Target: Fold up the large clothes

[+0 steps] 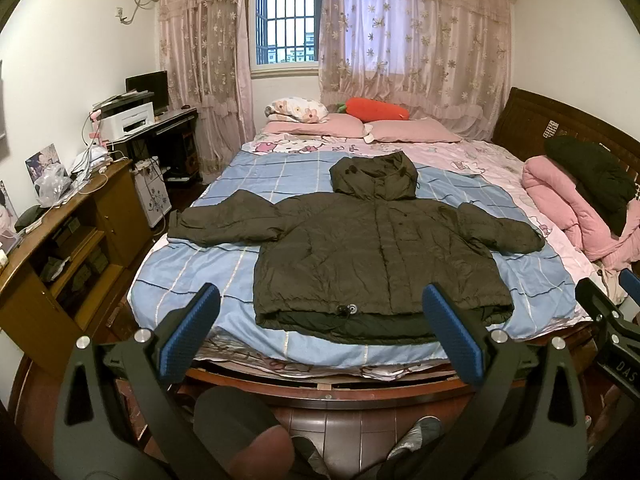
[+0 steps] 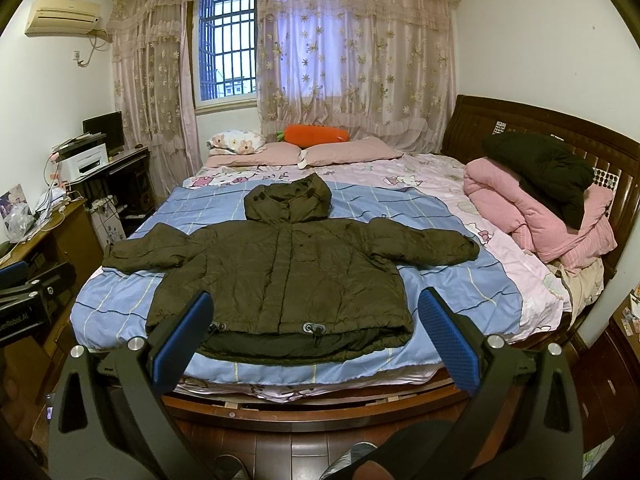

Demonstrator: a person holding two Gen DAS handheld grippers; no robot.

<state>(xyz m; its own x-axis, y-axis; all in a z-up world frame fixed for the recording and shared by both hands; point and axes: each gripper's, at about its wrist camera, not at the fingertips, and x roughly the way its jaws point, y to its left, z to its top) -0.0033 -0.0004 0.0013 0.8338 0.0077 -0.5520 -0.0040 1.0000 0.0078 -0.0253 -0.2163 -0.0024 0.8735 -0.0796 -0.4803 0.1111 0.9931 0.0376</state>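
A dark olive padded jacket [image 1: 372,248] lies flat, front up, on the blue checked sheet of the bed [image 1: 192,280]. Its sleeves are spread to both sides and its hood points to the pillows. It also shows in the right wrist view [image 2: 288,268]. My left gripper [image 1: 320,304] is open and empty, held off the foot of the bed in front of the jacket's hem. My right gripper [image 2: 316,312] is open and empty, also in front of the hem. The right gripper's body shows at the right edge of the left wrist view [image 1: 612,320].
A pile of pink bedding with a black garment [image 2: 540,196] lies at the bed's right side by the headboard. Pillows and an orange carrot plush [image 2: 316,136] lie at the far end. A wooden cabinet [image 1: 68,248] and desk stand left of the bed.
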